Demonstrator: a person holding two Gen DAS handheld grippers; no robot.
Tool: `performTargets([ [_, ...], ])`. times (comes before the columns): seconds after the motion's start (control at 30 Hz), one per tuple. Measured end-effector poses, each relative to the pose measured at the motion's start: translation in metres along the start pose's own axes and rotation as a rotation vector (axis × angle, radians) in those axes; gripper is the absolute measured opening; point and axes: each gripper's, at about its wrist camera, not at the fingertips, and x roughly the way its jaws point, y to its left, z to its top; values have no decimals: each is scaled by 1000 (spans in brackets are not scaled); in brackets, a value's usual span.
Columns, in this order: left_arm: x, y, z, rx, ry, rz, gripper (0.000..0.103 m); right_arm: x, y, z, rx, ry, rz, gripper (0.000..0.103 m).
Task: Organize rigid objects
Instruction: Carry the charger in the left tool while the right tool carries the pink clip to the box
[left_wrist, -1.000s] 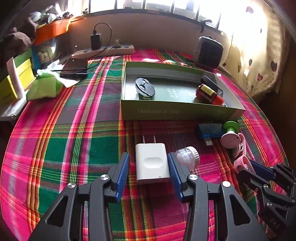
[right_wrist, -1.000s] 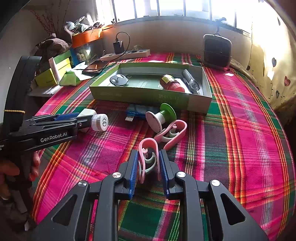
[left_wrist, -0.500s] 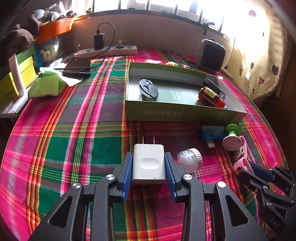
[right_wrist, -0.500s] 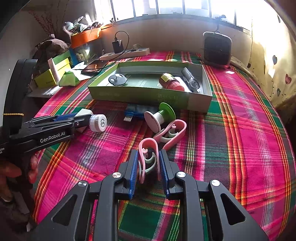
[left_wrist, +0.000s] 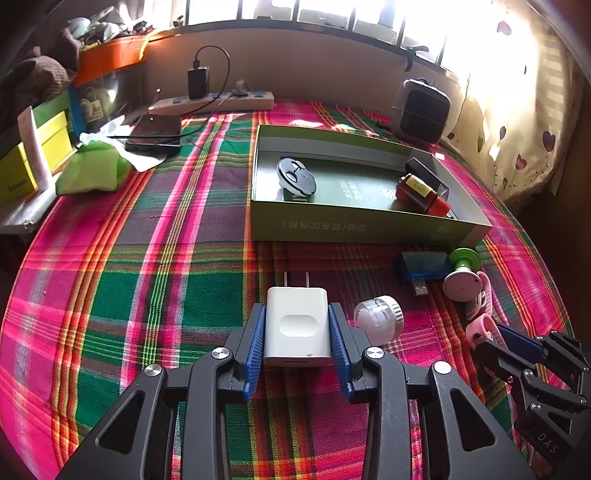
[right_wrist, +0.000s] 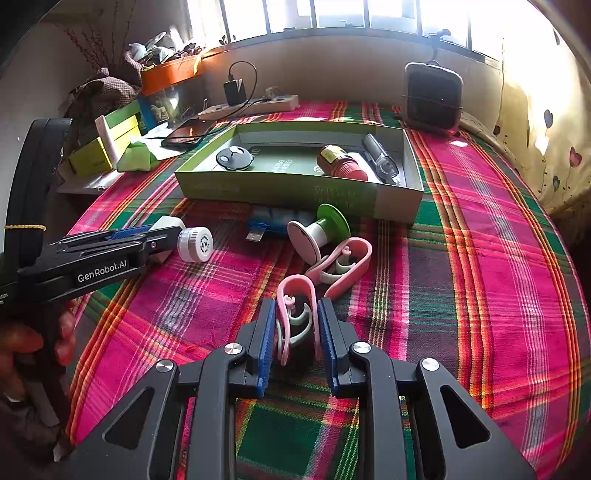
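My left gripper (left_wrist: 297, 325) is shut on a white plug charger (left_wrist: 297, 325) that rests on the plaid cloth, prongs pointing away. Just right of it lies a small white round cap (left_wrist: 377, 318). My right gripper (right_wrist: 296, 325) is shut on a pink clip (right_wrist: 295, 295); a second pink clip (right_wrist: 341, 264) lies beyond it. A green shallow box (right_wrist: 280, 186) farther back holds a black round disc (right_wrist: 234, 158), a red bottle (right_wrist: 341, 162) and a dark tube (right_wrist: 378, 157). In the right wrist view the left gripper (right_wrist: 162, 236) enters from the left.
A green-and-white spool (right_wrist: 317, 230) and a blue USB stick (right_wrist: 273, 221) lie in front of the box. At the back stand a dark fan heater (right_wrist: 434, 96), a power strip (right_wrist: 251, 107), a phone (left_wrist: 155, 134) and yellow-green boxes (left_wrist: 26, 158). A hand (right_wrist: 22, 343) holds the left tool.
The left gripper's jaws closed from wide apart onto the sides of the white charger. The right gripper has stayed shut on the pink clip without moving.
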Motion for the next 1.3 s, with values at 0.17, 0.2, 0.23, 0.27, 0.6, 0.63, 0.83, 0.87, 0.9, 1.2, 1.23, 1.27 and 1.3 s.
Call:
performTargets([
  [0.17,-1,1,1,-7,3,-7,32,0,0,1,-5,-4,-2,24],
  [0.2,-1,1,1,-6,2,-6,32,-1,0,1,-4,-7,-3,24],
  [0.23,-2,1,1,-7,1,-6,32,-1,-1,2,-3,-11,-5,24],
  [0.27,-2,1,1,-7,0,-7,32,-2,-1,2,-3,-15,-8,24],
  [0.6,-8,2,6,-8,-17,-10,32,-9,-3,10,-1,-38,-6,24],
  [0.63,-8,2,6,-7,-16,-11,32,-9,-3,10,-1,-35,0,24],
  [0.83,-10,3,5,-10,-19,-13,32,-6,-4,5,-4,-19,-1,24],
  [0.87,-11,2,6,-8,-23,-14,32,-8,-4,6,-3,-24,0,24],
  [0.9,-13,2,7,-7,-27,-15,32,-9,-4,7,-5,-30,1,24],
  [1.2,-25,-2,26,9,-66,-27,32,-22,-11,32,-8,-89,-14,24],
  [1.23,-26,-2,29,9,-69,-29,32,-23,-13,35,-6,-95,-16,24],
  [1.27,-26,-3,32,10,-71,-33,32,-24,-14,38,-4,-100,-17,24],
  [1.3,-26,-3,34,9,-72,-37,32,-24,-15,42,-2,-106,-18,24],
])
